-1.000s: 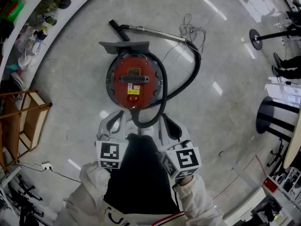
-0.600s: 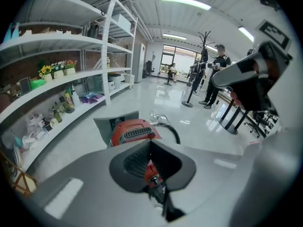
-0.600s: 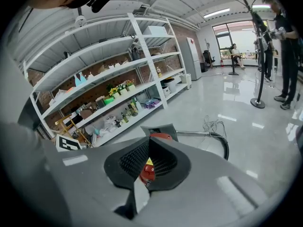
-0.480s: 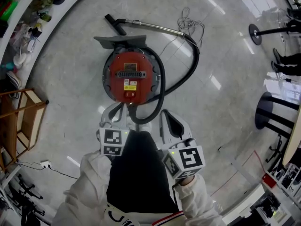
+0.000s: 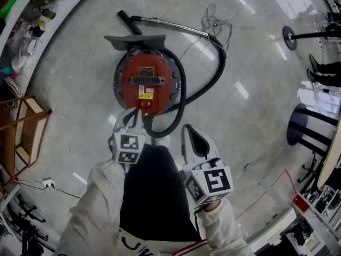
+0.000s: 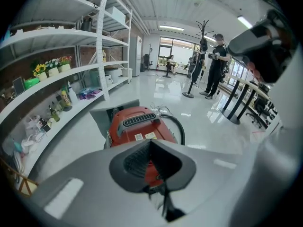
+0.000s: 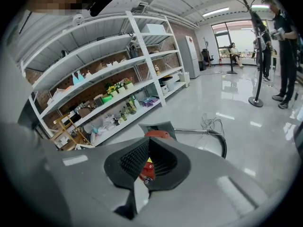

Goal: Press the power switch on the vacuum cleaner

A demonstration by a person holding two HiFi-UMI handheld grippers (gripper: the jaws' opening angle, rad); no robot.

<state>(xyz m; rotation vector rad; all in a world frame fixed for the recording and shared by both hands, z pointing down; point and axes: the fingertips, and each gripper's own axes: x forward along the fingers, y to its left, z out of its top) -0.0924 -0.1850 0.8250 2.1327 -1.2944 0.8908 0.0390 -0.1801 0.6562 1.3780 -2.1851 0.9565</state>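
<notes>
Vacuum cleaner (image 5: 147,82) on the floor (image 5: 256,63). Left tool (image 5: 129,122), clenched empty, hovers by its near edge, reach seemingly almost done; next, press the switch (image 5: 145,104). Right tool (image 5: 194,138) clenched, idle.

The vacuum cleaner (image 5: 146,81) sits on the floor (image 5: 256,143) straight ahead of the person. The left tongs (image 5: 130,119) reach to its near edge; whether they touch it cannot be told. The right tongs (image 5: 189,131) hang further right and nearer the person, apart from it. The hose (image 5: 223,63) leaves the near side, loops between the two tongs, then curves round the right side to the wand (image 5: 176,30). The wand lies behind the vacuum cleaner and runs left to the nozzle (image 5: 124,20). A flat board (image 5: 136,40) lies between the vacuum cleaner and the wand. A cord (image 5: 216,21) is bunched behind the wand's right end. Shelves (image 5: 21,25) line the left, with a wooden rack (image 5: 24,137) beside them, nearer the person.
</notes>
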